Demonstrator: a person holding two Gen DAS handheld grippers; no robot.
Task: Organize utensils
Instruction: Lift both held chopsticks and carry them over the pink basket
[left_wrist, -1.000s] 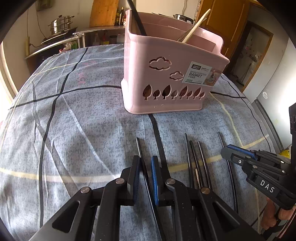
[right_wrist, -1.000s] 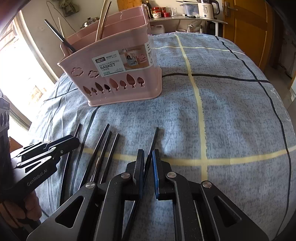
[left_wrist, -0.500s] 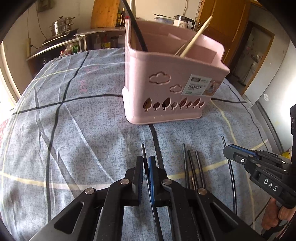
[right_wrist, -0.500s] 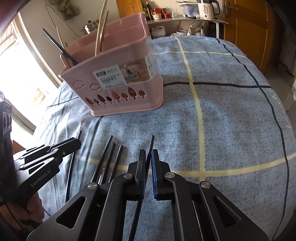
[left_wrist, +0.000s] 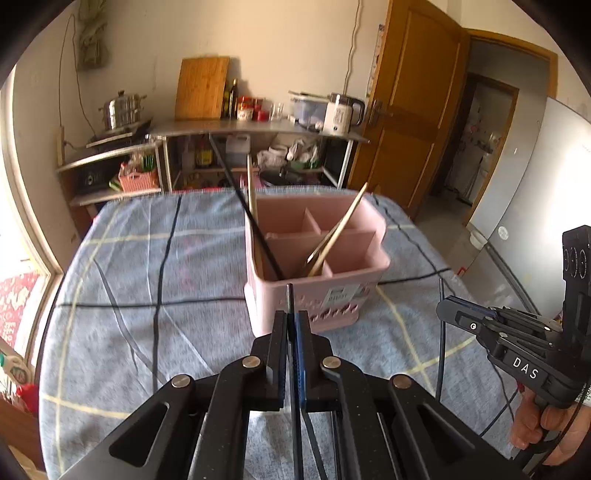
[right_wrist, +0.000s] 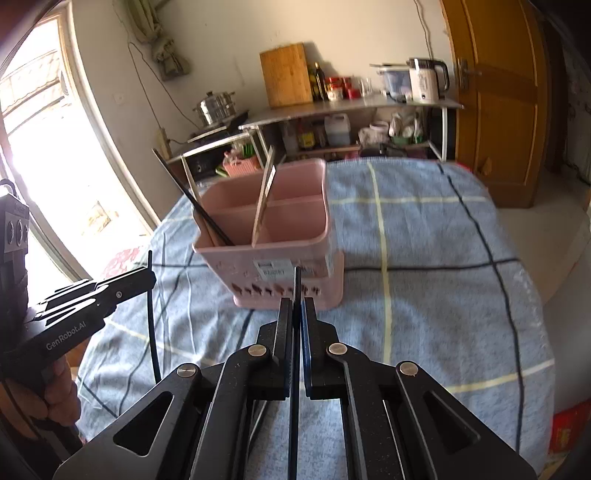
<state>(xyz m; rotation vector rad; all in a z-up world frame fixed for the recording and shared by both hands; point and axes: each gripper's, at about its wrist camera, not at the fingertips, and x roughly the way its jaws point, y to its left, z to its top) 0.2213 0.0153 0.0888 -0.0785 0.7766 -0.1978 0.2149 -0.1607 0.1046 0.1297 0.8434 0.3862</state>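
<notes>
A pink divided basket (left_wrist: 266, 306) (right_wrist: 334, 273) stands on the blue checked cloth. One black chopstick (left_wrist: 240, 199) (right_wrist: 192, 201) and wooden chopsticks (left_wrist: 343, 225) (right_wrist: 264, 195) lean in its compartments. My left gripper (left_wrist: 291, 319) is shut on a black chopstick (left_wrist: 290, 297), held above the cloth in front of the basket. My right gripper (right_wrist: 297, 304) is shut on another black chopstick (right_wrist: 296, 284), also lifted. Each gripper shows in the other's view, left gripper (right_wrist: 147, 277) and right gripper (left_wrist: 448, 310), with its chopstick hanging down.
The blue checked cloth (left_wrist: 129, 295) (right_wrist: 443, 277) covers the table around the basket. Behind the table a metal shelf (left_wrist: 258, 127) carries a kettle, a pot and a cutting board. A wooden door (right_wrist: 491, 92) is at the right, a window (right_wrist: 37, 129) at the left.
Both grippers closed on one black chopstick each and rose off the cloth with it. The views tilted up, so the basket's inside and the room behind now show.
</notes>
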